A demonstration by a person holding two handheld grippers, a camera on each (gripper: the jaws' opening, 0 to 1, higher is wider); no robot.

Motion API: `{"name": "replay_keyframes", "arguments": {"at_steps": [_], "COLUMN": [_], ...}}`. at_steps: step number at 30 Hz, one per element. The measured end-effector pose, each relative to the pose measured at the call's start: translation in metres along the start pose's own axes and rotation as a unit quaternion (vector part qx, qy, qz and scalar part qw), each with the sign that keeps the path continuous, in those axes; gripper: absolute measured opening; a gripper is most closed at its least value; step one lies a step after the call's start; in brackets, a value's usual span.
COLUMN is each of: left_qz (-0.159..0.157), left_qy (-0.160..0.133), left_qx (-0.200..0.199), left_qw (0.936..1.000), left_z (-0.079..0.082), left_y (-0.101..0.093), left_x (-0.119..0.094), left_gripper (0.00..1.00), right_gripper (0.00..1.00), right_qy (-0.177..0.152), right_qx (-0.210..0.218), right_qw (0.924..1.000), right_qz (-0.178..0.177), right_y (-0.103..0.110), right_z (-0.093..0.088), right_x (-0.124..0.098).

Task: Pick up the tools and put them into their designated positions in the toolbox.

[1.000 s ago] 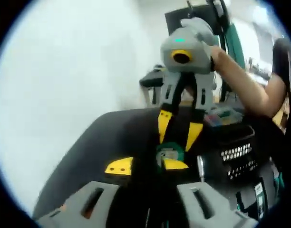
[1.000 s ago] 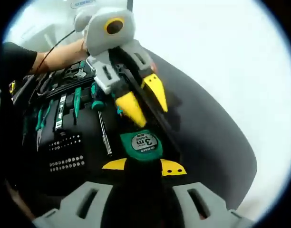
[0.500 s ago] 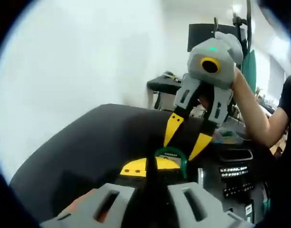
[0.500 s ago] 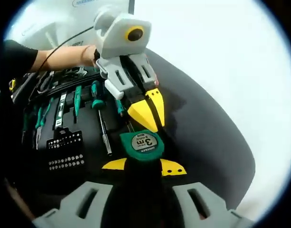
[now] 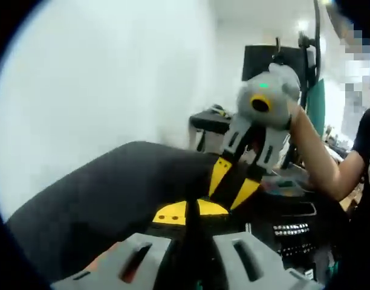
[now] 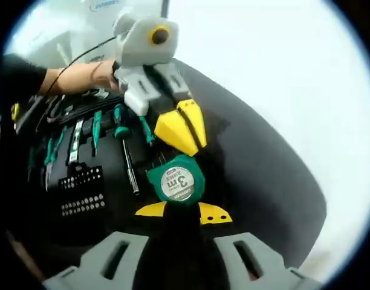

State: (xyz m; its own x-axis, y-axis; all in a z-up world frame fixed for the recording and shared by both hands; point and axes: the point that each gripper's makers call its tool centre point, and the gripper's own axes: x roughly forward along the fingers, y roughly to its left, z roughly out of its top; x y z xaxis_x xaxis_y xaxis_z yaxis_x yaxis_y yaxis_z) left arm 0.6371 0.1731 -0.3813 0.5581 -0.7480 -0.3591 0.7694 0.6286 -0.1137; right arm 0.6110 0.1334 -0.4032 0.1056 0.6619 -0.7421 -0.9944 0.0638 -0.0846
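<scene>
The tape measure (image 6: 175,182) sits pinched at the tips of your right tool (image 6: 180,211), a round green case with a white label reading 3m, held just above the open toolbox (image 6: 88,181); in the left gripper view that same right tool (image 5: 233,184) reaches down from a grey body, its yellow tips close together, though the tape itself is too blurred there to pick out. Your left tool (image 6: 180,127) comes in from above in the right gripper view, its yellow tips pressed together just beside the tape's upper edge, and I cannot tell whether they touch it or hold anything. As I judge it, most of the work is done: the screwdrivers (image 6: 115,121) with green handles, a long steel shaft (image 6: 130,169) and the rows of small bits (image 6: 82,193) already lie in the black moulded tray, each in its own shaped slot. The tape is what remains in hand, and its seat is not clear from these views. The tray looks like matte black foam or plastic; the bits are small and shiny metal. The open lid (image 6: 263,181) is smooth, dark and rounded at its corners, and everything rests on a plain white table (image 6: 294,72).
</scene>
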Motion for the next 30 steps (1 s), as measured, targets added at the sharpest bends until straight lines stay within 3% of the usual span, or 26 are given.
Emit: {"name": "replay_keyframes", "arguments": {"at_steps": [2,5,6,7,8,9,11,13,14,15,16,17,19,20,23,26,27,28,30], "left_qz": [0.042,0.046,0.056,0.061,0.061,0.060,0.057,0.050,0.051,0.046,0.042,0.040,0.038,0.037,0.030,0.027,0.031,0.029,0.029], "left_qy": [0.016,0.029,0.040,0.042,0.051,0.056,0.061,0.093,0.089,0.089,0.087,0.085,0.086,0.087,0.088,0.091,0.091,0.093,0.095], "left_qx": [0.016,0.032,0.073,0.088,0.104,0.108,0.114,0.166,0.176,0.180,0.177,0.174,0.180,0.187,0.187,0.196,0.213,0.208,0.199], "left_qw": [0.9988,0.9980,0.9949,0.9933,0.9914,0.9908,0.9899,0.9804,0.9790,0.9785,0.9795,0.9802,0.9792,0.9779,0.9780,0.9761,0.9723,0.9732,0.9749], "left_z": [-0.004,-0.009,-0.011,-0.010,-0.009,-0.005,0.002,-0.007,-0.006,-0.007,-0.005,-0.004,-0.004,-0.006,-0.008,-0.011,-0.011,-0.012,-0.012], "left_y": [0.016,0.011,0.009,0.009,0.008,0.007,0.006,0.001,-0.001,-0.004,-0.007,-0.007,-0.007,-0.007,-0.010,-0.014,-0.014,-0.015,-0.015], "left_x": [-0.002,-0.002,-0.002,-0.002,-0.004,-0.009,-0.019,-0.021,-0.018,-0.017,-0.016,-0.016,-0.015,-0.014,-0.013,-0.009,-0.009,-0.010,-0.010], "left_gripper": [0.00,0.00,0.00,0.00,0.00,0.00,0.00,0.00,0.00,0.00,0.00,0.00,0.00,0.00,0.00,0.00,0.00,0.00,0.00], "right_gripper": [0.16,0.14,0.14,0.13,0.07,0.07,0.07,0.08,0.09,0.11,0.13,0.15,0.20,0.24,0.39,0.39,0.37,0.36,0.36], "right_qy": [-0.006,-0.045,-0.042,-0.039,-0.032,-0.053,-0.042,-0.037,-0.036,-0.032,-0.029,-0.025,-0.025,-0.040,-0.046,-0.034,-0.031,-0.016,-0.015], "right_qx": [-0.005,0.003,0.007,0.013,0.018,0.013,0.016,-0.008,-0.004,0.022,0.076,0.091,0.084,0.075,0.111,0.105,0.098,0.090,0.080], "right_qw": [0.9999,0.9989,0.9990,0.9991,0.9993,0.9985,0.9990,0.9993,0.9993,0.9992,0.9966,0.9956,0.9962,0.9964,0.9915,0.9931,0.9942,0.9957,0.9963], "right_qz": [-0.010,-0.016,-0.017,-0.013,-0.007,-0.003,-0.007,0.003,0.005,0.007,0.004,0.005,-0.002,0.001,0.050,0.040,0.032,0.015,0.025], "right_y": [-0.003,-0.005,-0.006,-0.005,-0.001,0.000,0.001,0.006,0.005,0.004,-0.002,-0.005,-0.010,-0.007,0.010,0.010,0.008,0.005,0.008], "right_z": [0.004,0.024,0.027,0.028,0.027,0.035,0.031,0.027,0.022,0.016,0.008,0.002,-0.007,-0.002,0.008,0.011,0.011,0.009,0.008], "right_x": [-0.006,-0.003,0.005,0.010,0.014,0.016,0.013,0.010,0.007,0.005,0.002,0.000,0.000,-0.001,0.009,0.018,0.022,0.024,0.024]}}
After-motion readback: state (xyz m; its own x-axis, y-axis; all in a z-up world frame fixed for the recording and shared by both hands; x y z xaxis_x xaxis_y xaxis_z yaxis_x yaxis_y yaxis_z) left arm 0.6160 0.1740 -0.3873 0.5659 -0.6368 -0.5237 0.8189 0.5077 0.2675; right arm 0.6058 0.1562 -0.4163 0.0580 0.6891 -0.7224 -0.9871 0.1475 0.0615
